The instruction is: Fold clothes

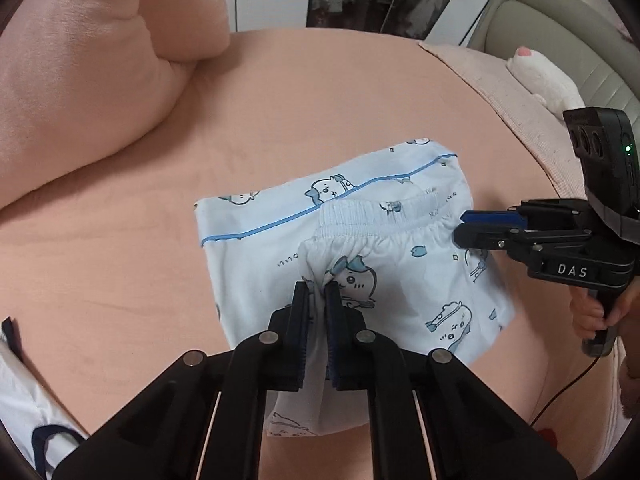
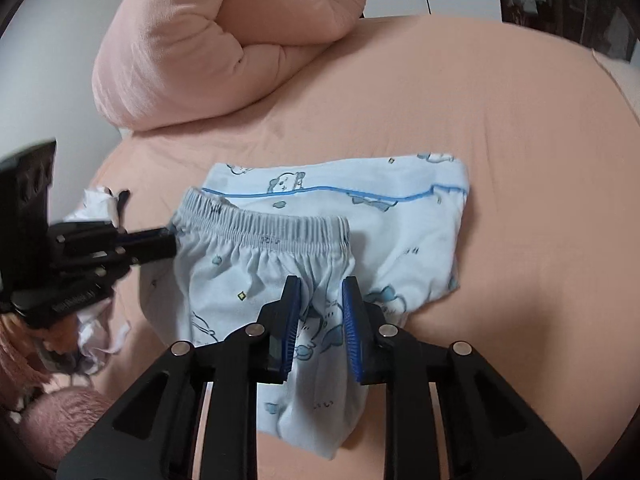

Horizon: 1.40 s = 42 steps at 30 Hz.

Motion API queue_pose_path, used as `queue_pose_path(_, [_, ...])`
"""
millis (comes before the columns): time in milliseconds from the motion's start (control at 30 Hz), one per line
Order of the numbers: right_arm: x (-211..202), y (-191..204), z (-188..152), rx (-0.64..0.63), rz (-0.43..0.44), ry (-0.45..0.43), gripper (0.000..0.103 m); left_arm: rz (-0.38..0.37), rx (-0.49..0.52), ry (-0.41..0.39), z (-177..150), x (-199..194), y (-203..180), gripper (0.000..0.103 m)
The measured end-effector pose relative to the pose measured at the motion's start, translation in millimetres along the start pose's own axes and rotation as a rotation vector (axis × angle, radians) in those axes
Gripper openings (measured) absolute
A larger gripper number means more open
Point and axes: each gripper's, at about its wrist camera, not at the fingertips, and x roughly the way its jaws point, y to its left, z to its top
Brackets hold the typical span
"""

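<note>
While the big pink bed (image 1: 360,80) holds everything up, the landmark to look from is the folded blue top (image 1: 256,216) with the dark blue stripe, lying flat in the middle of the sheet. Far behind the top sits a puffy pink blanket (image 2: 224,48). On the near half of the top lie the blue shorts (image 2: 256,272), with their stretchy waistband (image 2: 264,230) just below the stripe. These clothes look thin, soft and light, so they will bend, droop and bunch up easily. The thick waistband looks like the best place to hold. The left claw (image 1: 317,292) is pinched tight on a bunched-up corner of the shorts by one end of the waistband. The right claw (image 2: 320,292) stands open, one finger on each side of the shorts' cloth, squeezing nothing.
</note>
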Motion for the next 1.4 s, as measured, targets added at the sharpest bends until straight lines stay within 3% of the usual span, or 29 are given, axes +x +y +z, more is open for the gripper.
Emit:
queue_pose_path(67, [-2, -3, 4, 0.007, 0.010, -0.017, 0.043, -0.006, -0.012, 0.039, -4, 8, 6, 0.009])
queue_pose_path(167, [4, -10, 8, 0.032, 0.089, -0.026, 0.043, -0.017, -0.052, 0.073, -15, 11, 16, 0.009])
queue_pose_path(267, [7, -10, 10, 0.025, 0.087, -0.016, 0.043, -0.010, -0.070, 0.097, -24, 16, 18, 0.009])
queue_pose_path(333, [8, -9, 11, 0.019, 0.076, -0.012, 0.041, -0.008, -0.084, 0.083, -25, 12, 19, 0.009])
queue_pose_path(400, [8, -8, 12, 0.012, 0.065, -0.007, 0.026, 0.000, -0.075, 0.046, -24, 3, 17, 0.008])
queue_pose_path(467, [9, -7, 13, 0.006, 0.055, -0.003, 0.018, 0.005, -0.077, 0.005, -21, -12, 19, 0.008])
queue_pose_path(600, [10, -5, 15, -0.007, 0.033, 0.005, 0.020, -0.004, -0.091, -0.022, -10, -20, 20, 0.008])
queue_pose_path(767, [9, -4, 11, -0.013, 0.030, 0.022, 0.021, 0.008, -0.073, 0.006, -11, -5, 17, 0.008])
queue_pose_path(1000, [5, -11, 1, 0.031, 0.181, 0.041, 0.021, -0.048, -0.152, 0.035, -16, -4, 32, 0.008])
queue_pose_path(1067, [13, -9, 3, 0.016, 0.159, 0.055, 0.021, -0.036, -0.152, 0.050, -14, 5, 32, 0.008])
queue_pose_path(1233, [37, -3, 5, -0.028, 0.074, 0.093, 0.017, 0.020, -0.113, 0.097, -14, 19, 22, 0.008])
queue_pose_path(1400, [30, -10, 3, 0.059, 0.142, 0.041, 0.006, 0.020, -0.126, 0.024, -10, -2, 17, 0.007])
